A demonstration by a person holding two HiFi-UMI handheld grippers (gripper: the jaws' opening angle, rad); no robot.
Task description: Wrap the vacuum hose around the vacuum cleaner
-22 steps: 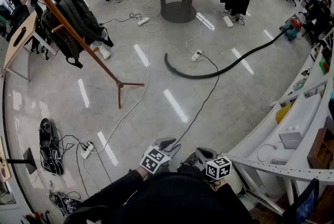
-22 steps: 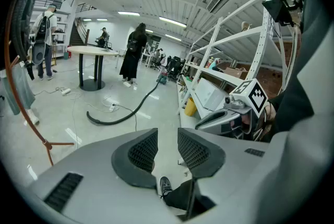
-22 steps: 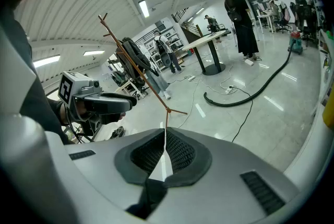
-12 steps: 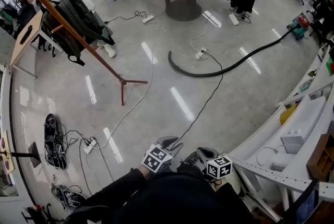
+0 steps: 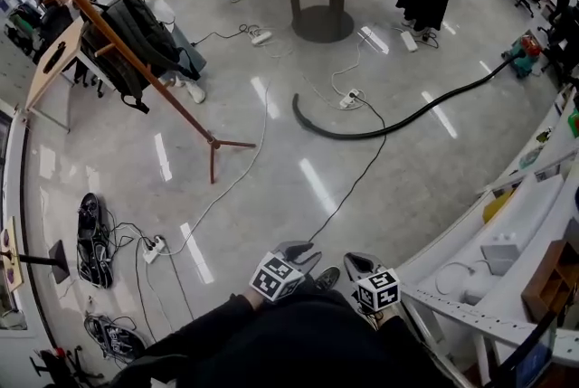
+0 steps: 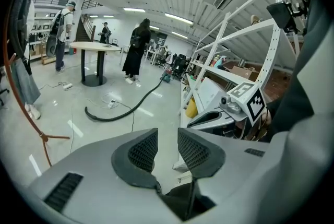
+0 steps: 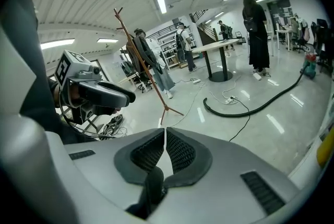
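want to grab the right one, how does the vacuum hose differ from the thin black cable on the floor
The vacuum hose is far thicker than the black cable. The hose runs from the vacuum cleaner in one broad curve to a hooked free end. The cable leaves the white power strip and runs toward the person. Both are black, lie on the floor and cross each other.

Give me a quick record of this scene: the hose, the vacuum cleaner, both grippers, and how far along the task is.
vacuum hose: black, lying uncoiled in a curve on the floor
vacuum cleaner: far right of head view, at the hose's far end
left gripper: jaws nearly together, empty
right gripper: jaws together, empty
task progress: wrapping not yet begun
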